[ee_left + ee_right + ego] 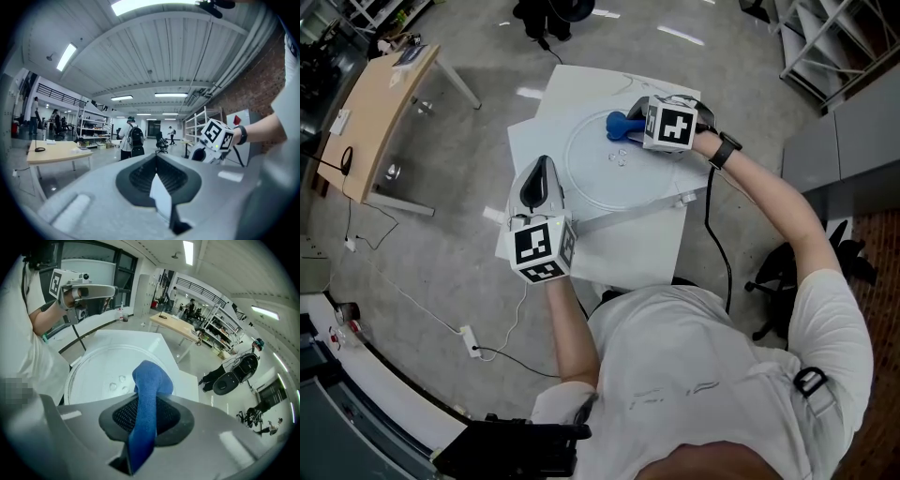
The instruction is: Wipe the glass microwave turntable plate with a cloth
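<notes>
Fuzzy blue cloth [149, 380], clear glass plate [93, 363] (glossy)

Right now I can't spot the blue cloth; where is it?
In the head view, the blue cloth is pinched in the right hand-held gripper, at the far side of the glass plate.

Both are the same build tbh: left gripper [541, 178] and right gripper [634, 128] have a smooth pale grey shell with a black ribbed patch sunk in right behind the jaws. At the back of each sits a white cube with black square markers, the left cube [542, 249] and the right cube [672, 125], and the right one shows a tiny green light. A black cable [711, 220] runs off behind the right gripper. Just behind that cube there's a black watch [724, 150]. The person's in a plain white short-sleeved tee [703, 366], with a black buckle [810, 382] on that side's sleeve.
</notes>
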